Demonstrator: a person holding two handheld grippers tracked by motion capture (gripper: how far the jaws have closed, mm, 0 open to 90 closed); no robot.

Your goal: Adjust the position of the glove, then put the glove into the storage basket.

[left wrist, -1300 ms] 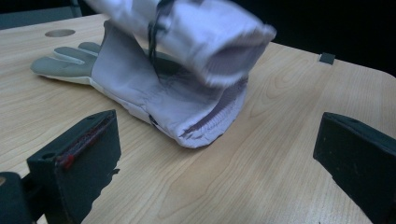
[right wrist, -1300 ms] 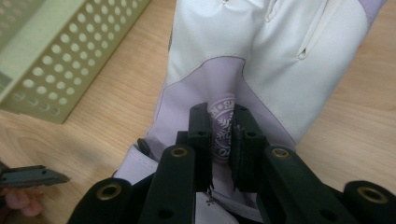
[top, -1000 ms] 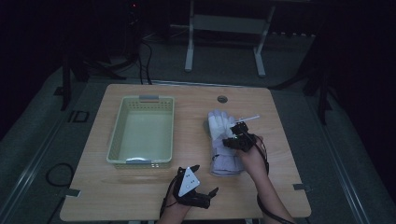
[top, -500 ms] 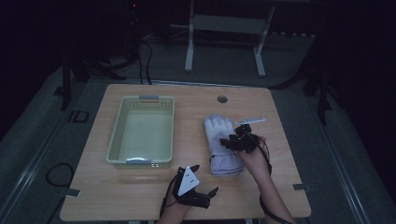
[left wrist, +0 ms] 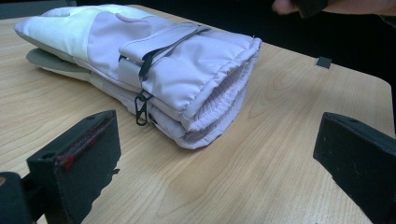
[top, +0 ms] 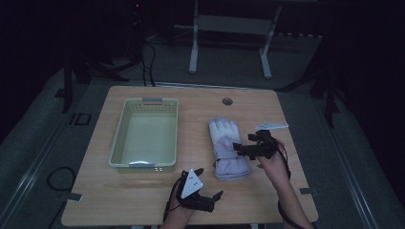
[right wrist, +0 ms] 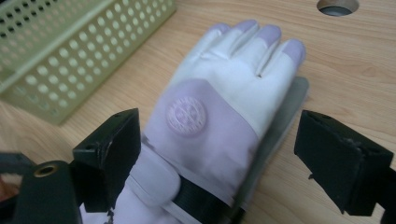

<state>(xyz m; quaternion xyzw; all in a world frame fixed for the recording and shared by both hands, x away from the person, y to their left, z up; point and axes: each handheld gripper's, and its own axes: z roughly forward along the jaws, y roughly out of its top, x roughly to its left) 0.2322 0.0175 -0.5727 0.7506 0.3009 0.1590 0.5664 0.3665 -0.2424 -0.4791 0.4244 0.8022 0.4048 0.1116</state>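
While the right claw [top: 241,149] hovers over the stacked pale gloves [top: 226,148], its jaws have just been opening and stand spread, pinching nothing. These gloves lie right of centre on the surface [top: 200,210], beside the green basket [top: 123,162]. Near the front edge, the left claw [top: 210,183] is spread and empty.
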